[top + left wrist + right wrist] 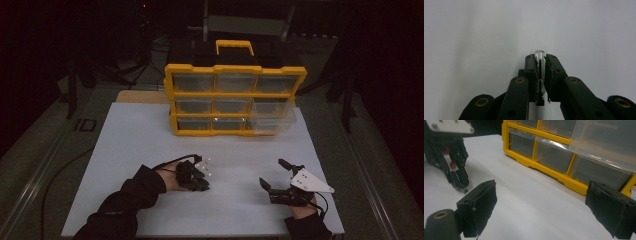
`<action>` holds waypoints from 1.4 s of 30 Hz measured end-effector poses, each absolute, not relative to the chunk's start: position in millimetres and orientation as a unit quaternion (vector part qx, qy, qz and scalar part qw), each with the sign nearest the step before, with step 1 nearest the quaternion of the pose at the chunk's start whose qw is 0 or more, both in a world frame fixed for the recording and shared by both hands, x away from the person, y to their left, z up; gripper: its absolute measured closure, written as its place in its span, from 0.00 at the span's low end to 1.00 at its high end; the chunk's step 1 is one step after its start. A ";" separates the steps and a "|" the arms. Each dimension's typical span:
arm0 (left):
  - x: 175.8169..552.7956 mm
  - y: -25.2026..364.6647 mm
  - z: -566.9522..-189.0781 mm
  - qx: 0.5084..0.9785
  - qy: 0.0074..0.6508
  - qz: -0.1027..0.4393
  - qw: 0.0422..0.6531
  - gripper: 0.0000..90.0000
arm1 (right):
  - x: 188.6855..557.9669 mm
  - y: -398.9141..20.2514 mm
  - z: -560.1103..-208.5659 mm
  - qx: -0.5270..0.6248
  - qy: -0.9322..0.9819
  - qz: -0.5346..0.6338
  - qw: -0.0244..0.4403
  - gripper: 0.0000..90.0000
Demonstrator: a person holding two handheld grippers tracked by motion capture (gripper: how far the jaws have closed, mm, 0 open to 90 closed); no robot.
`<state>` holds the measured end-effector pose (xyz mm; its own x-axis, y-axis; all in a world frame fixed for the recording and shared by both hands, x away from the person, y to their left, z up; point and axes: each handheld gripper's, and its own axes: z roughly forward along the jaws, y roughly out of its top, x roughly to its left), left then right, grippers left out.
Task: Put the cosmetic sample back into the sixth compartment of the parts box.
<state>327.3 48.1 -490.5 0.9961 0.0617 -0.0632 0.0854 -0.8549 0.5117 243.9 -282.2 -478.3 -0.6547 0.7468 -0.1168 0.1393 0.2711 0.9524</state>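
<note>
High view: two sleeved forearms come in over the near edge of a white surface [150, 135]. The left gripper [202, 185] sits near the middle of the near half, tipped down so its tips meet the surface. The right gripper [272, 175] lies to the right of it, well apart, with its grey plate [311, 181] on top.

In the left gripper view, the jaws are clenched on a small clear peg [540, 56] with a rounded tip. The peg stands between the pads, its tip poking out just past them towards the surface; the rest of it runs down the narrow slit between the pads [549, 72]. What exactly the peg is cannot be told.

In the right gripper view, the jaws are released and wide apart, with bare surface between the pads [484, 202]. The left gripper [461, 187] shows at far left there, pointing down onto the surface.

A yellow organiser [235, 92] with clear drawers stands upright at the far side, handle [234, 46] on top. One drawer [272, 117] at its lower right is pulled out towards the near side.
</note>
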 end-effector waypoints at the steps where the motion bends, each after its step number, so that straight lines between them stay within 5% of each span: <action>1: 328.4 48.6 -487.4 0.962 0.039 -0.027 0.269 0.91 | 243.9 -282.2 -478.4 0.298 0.743 0.524 0.290 0.11; 42: 356.2 18.9 -363.5 0.956 -0.010 -0.010 0.292 0.91 | 244.5 -281.8 -479.4 0.298 0.743 0.524 0.290 0.11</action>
<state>356.2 18.9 -363.5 0.9996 -0.0243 -0.0128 -0.0130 -0.8290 0.5591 244.5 -281.8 -479.4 -0.6544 0.7468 -0.1185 0.1391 0.2730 0.9519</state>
